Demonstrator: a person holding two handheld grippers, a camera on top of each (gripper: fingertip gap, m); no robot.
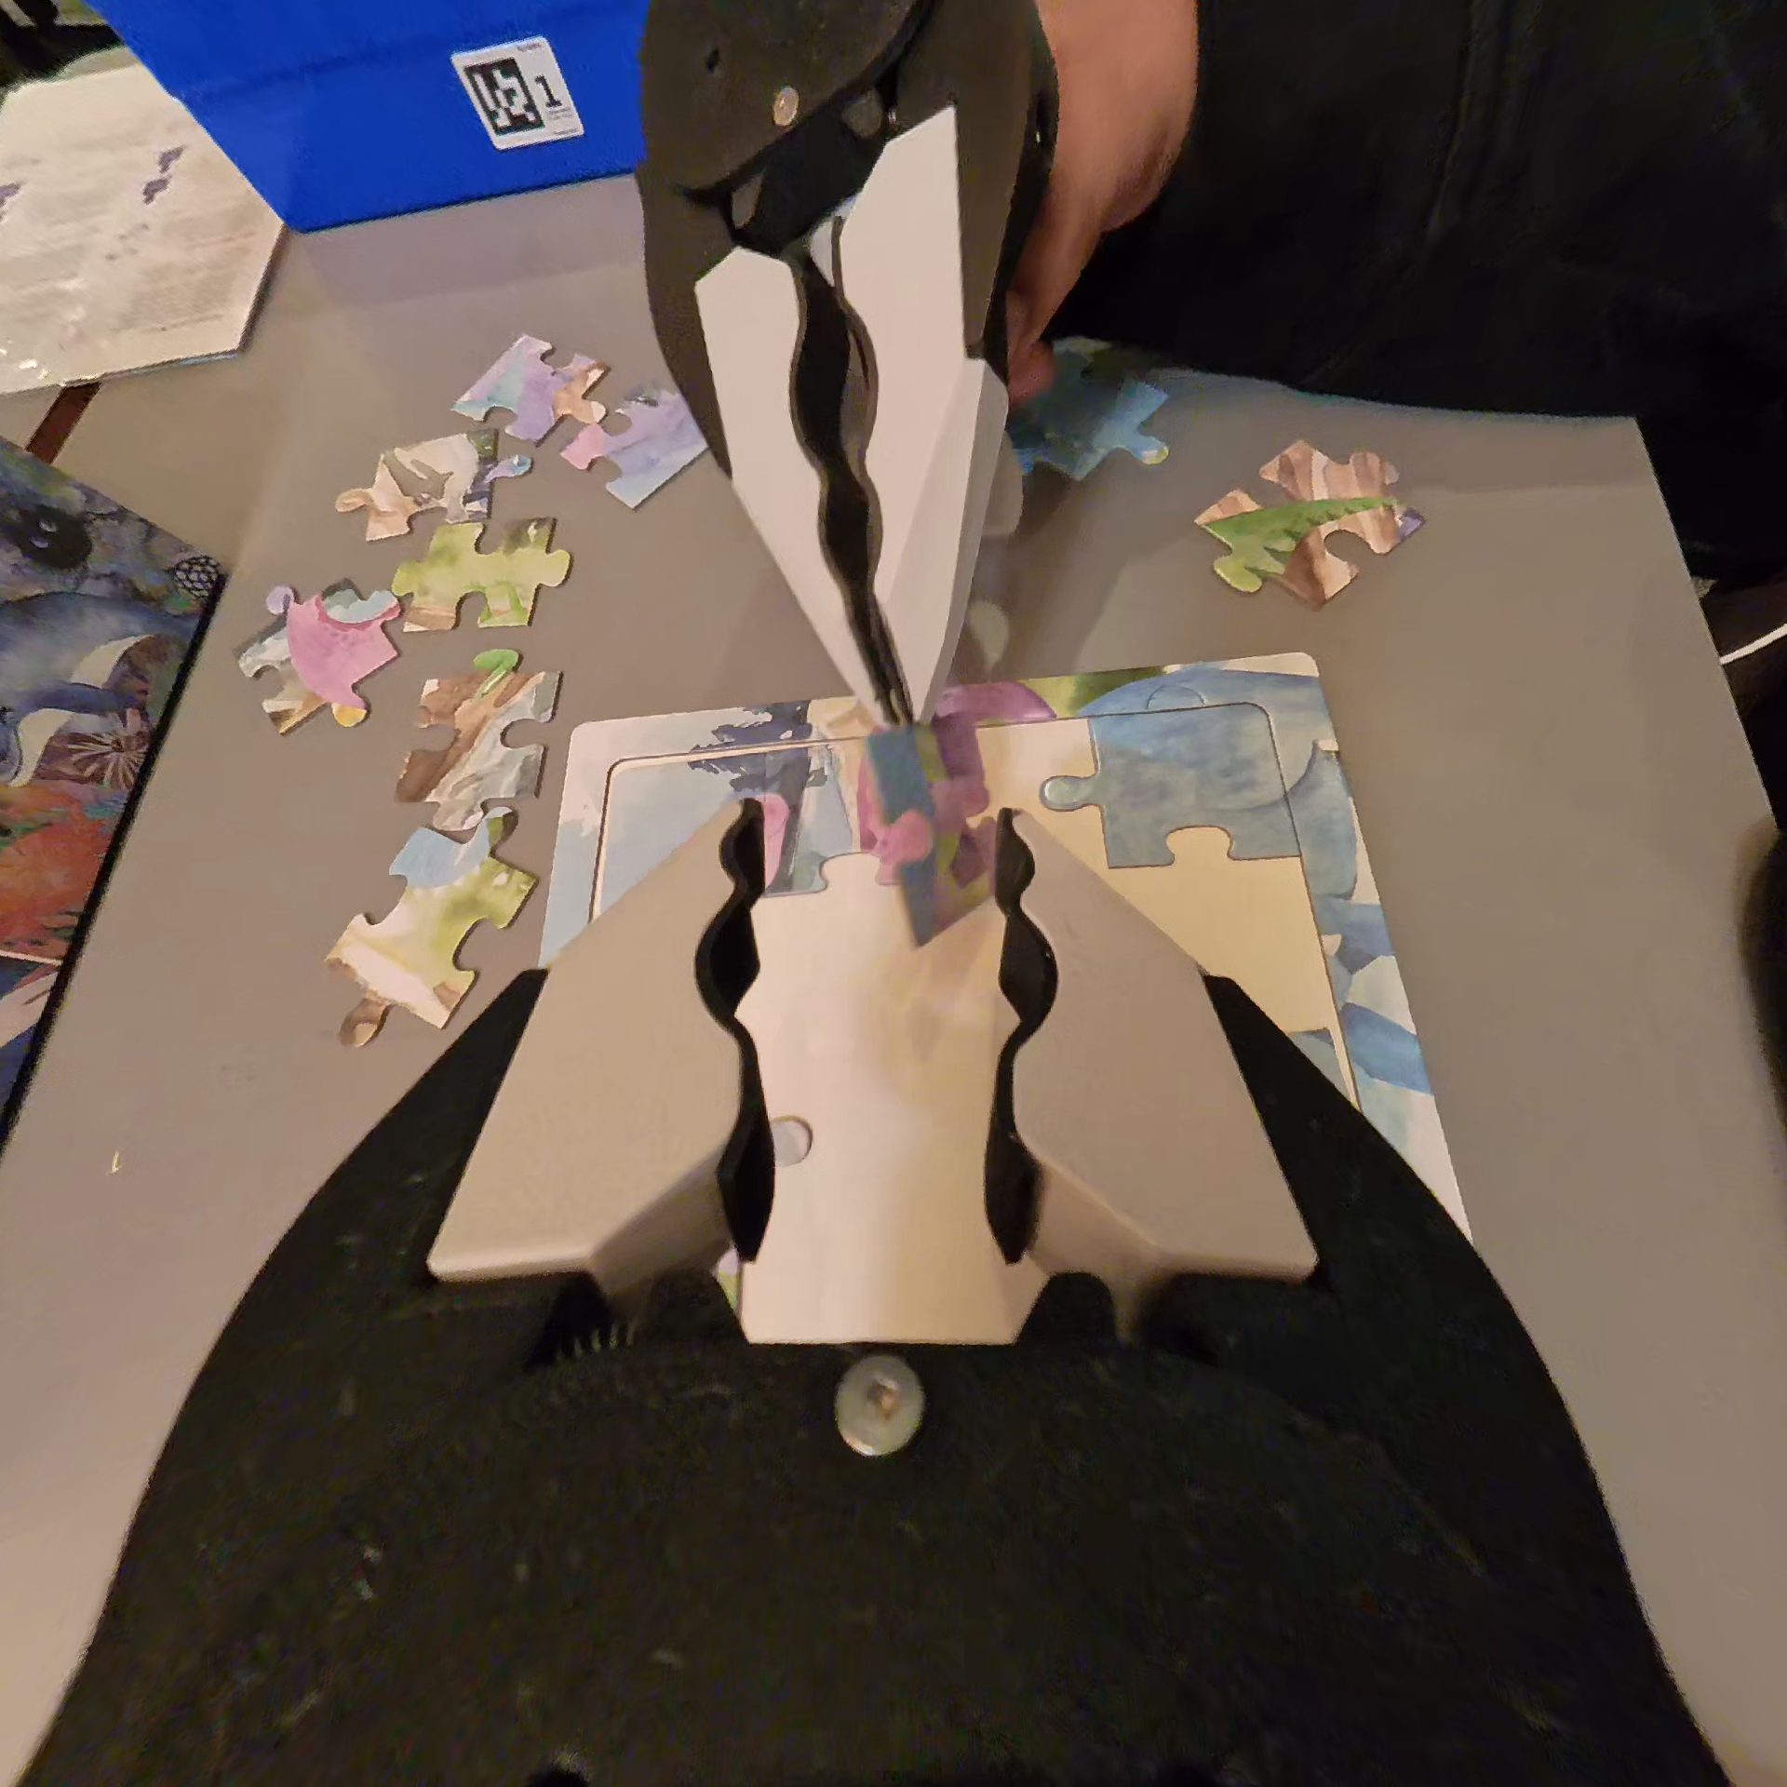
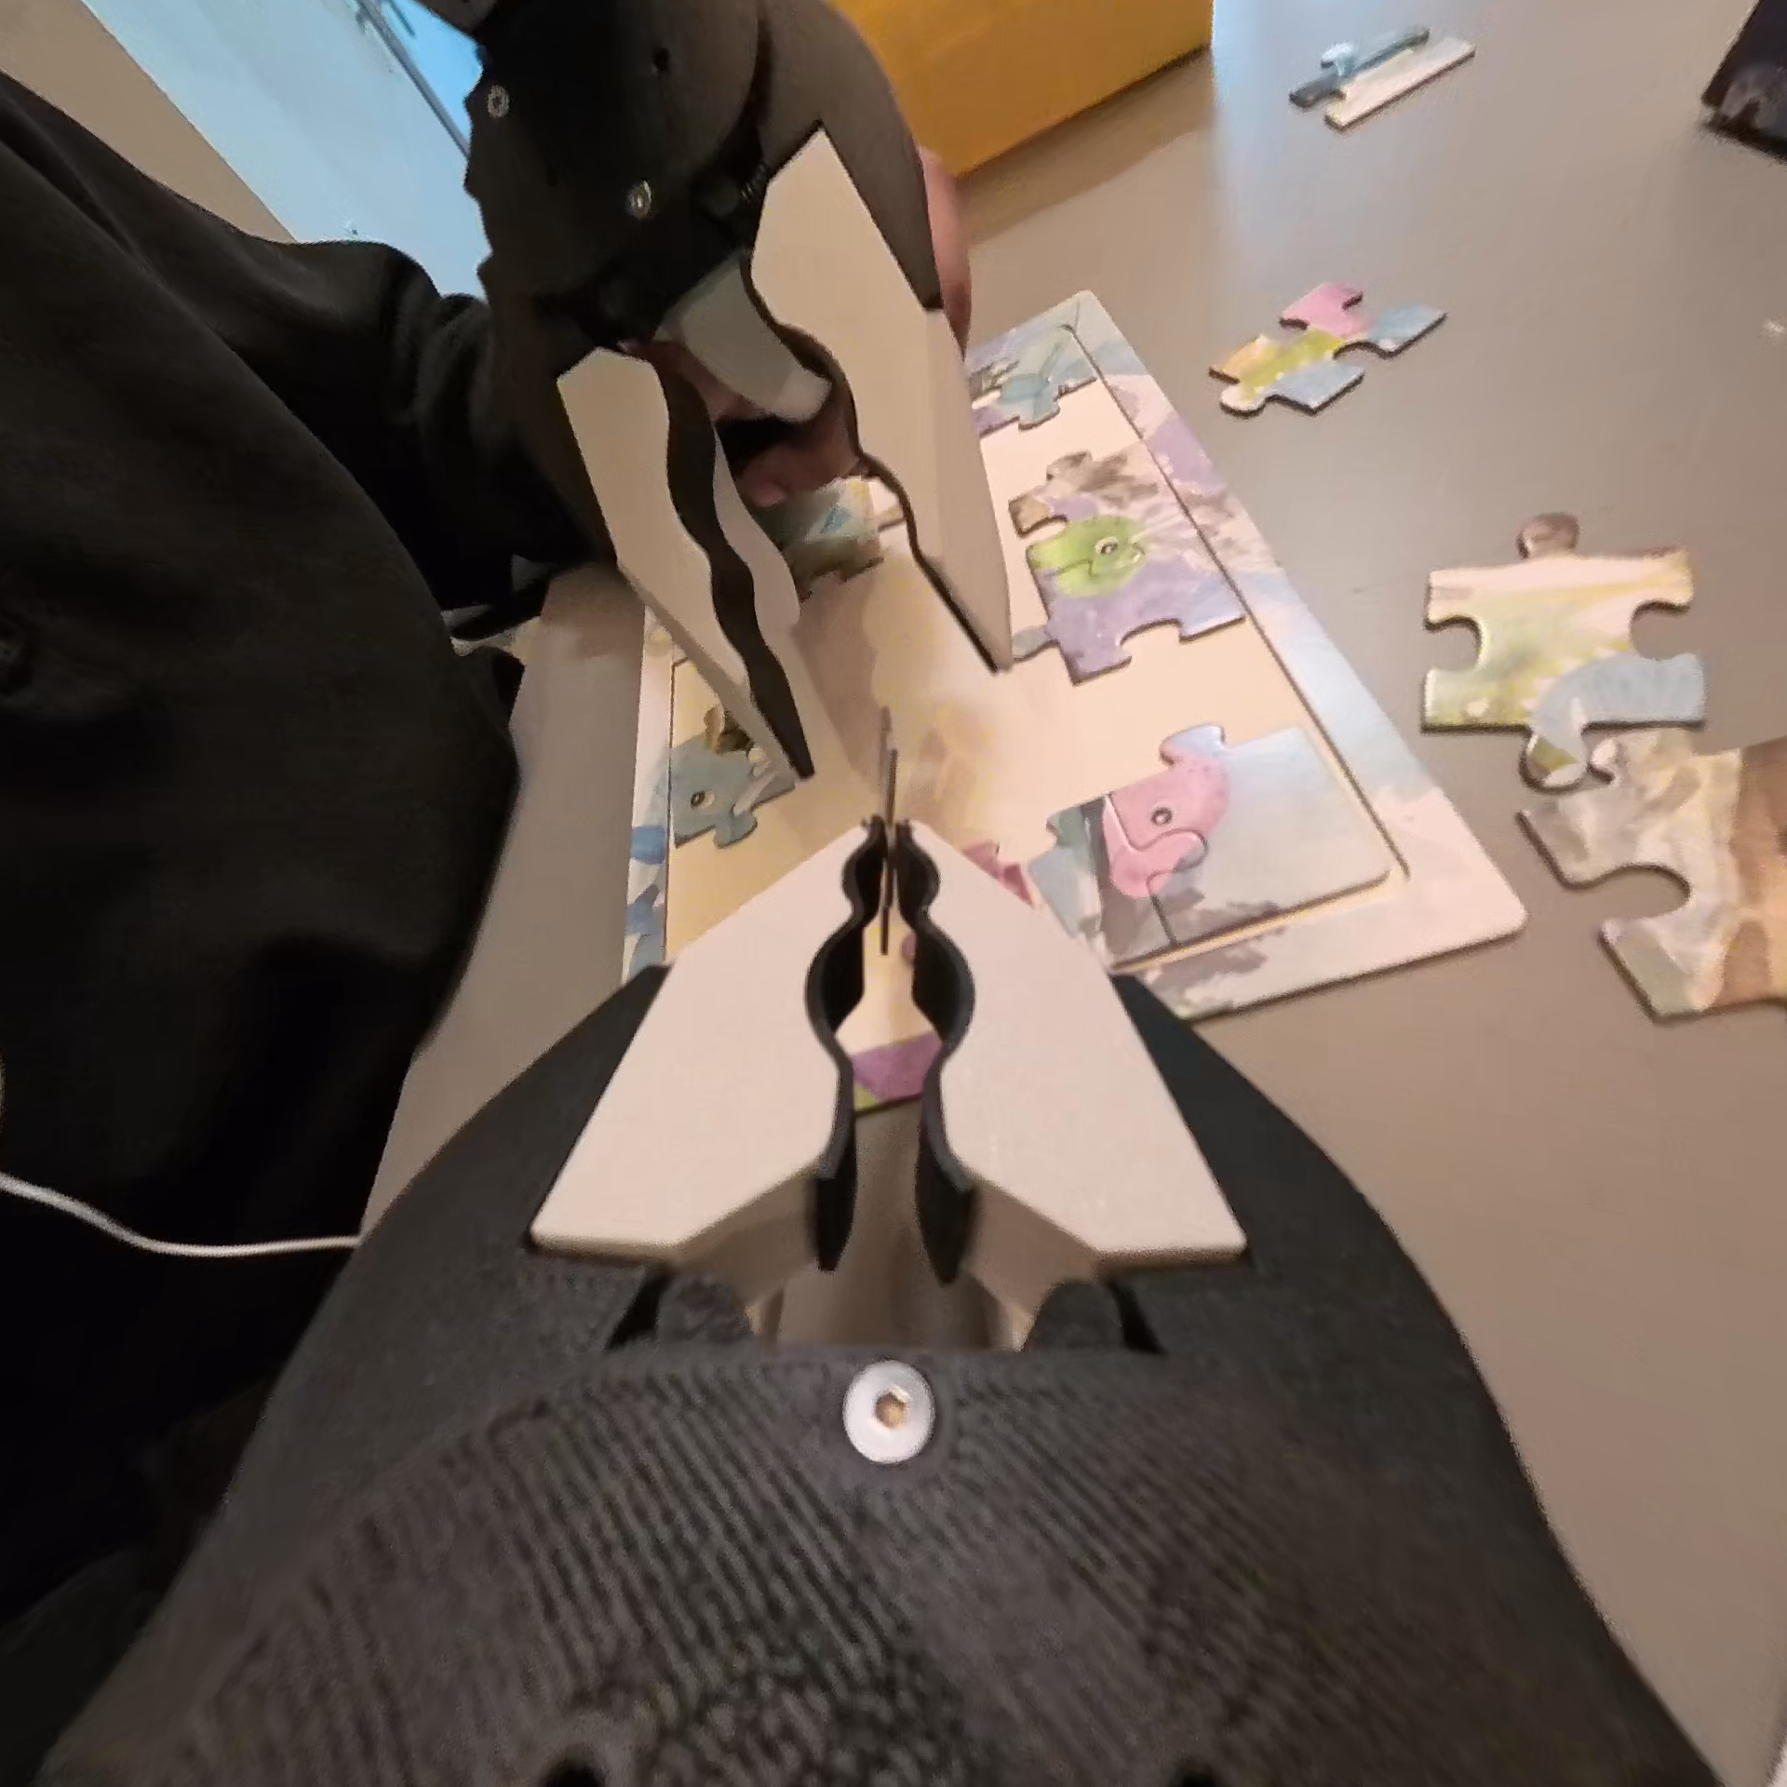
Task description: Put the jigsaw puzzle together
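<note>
The right gripper (image 2: 887,841) pinches a purple-and-green puzzle piece (image 1: 923,832) edge-on above the puzzle tray (image 2: 1450,899) on the grey bench (image 1: 677,600), while the left gripper (image 1: 875,822) hangs spread and empty. Only the left wrist view shows the blue bin (image 1: 367,106) with its coded sticker (image 1: 519,94); only the right shows a yellow box (image 2: 1044,68). Loose pieces (image 1: 481,571) lie beside the tray.

grey table (image 1: 1547,870): puzzle tray (image 1: 1301,928) flat near front edge; loose pieces (image 1: 454,696) scattered along left side, one piece (image 1: 1310,522) toward right; blue box (image 1: 387,106), printed sheet (image 1: 116,222) at far left corner.
</note>
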